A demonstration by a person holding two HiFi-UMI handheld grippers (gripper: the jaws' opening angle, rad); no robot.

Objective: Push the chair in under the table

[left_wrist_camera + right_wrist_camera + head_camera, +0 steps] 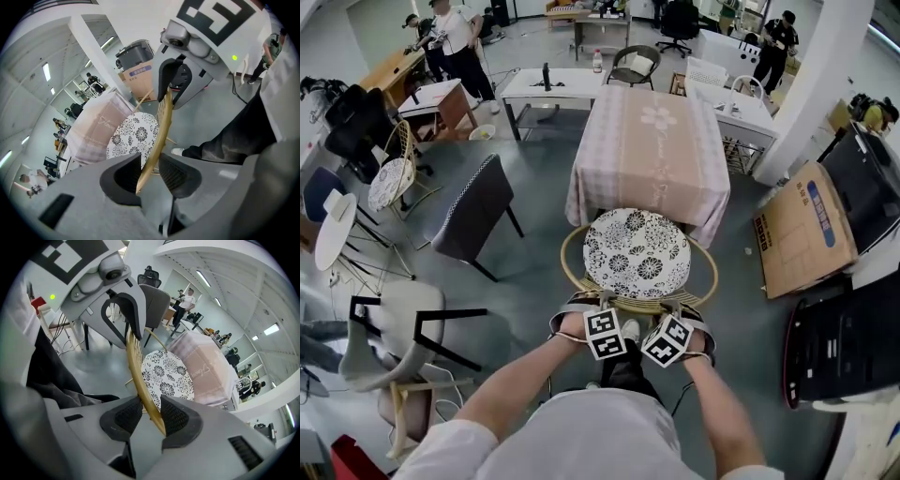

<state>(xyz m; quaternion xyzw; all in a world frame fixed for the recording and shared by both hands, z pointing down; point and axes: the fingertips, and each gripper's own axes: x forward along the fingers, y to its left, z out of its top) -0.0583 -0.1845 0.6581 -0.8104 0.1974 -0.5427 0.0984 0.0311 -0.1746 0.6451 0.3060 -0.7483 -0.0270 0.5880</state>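
The rattan chair [637, 253], judged light and stiff, is seen just ahead of both claws with its seat at the draped table [649, 141], and is best taken by the slick backrest rim [136, 371], which is straddled loosely, unclamped, by left claw [150, 171] and right claw [151, 413].

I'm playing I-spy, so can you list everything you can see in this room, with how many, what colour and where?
wicker chair: one, tan frame with black-and-white flowery cushion, just in front of the table
table: one, pink cloth, middle of the room
padded chair: one, dark grey, left of the table
cardboard box: one, brown, right of the table
desks: at least two, white, behind the table
people: at least three, dark and white clothes, far end
tools: two, grey with black-and-white marker cubes; left tool and right tool both open, the wicker chair's back rim between the jaws
arms: two, bottom of the head view
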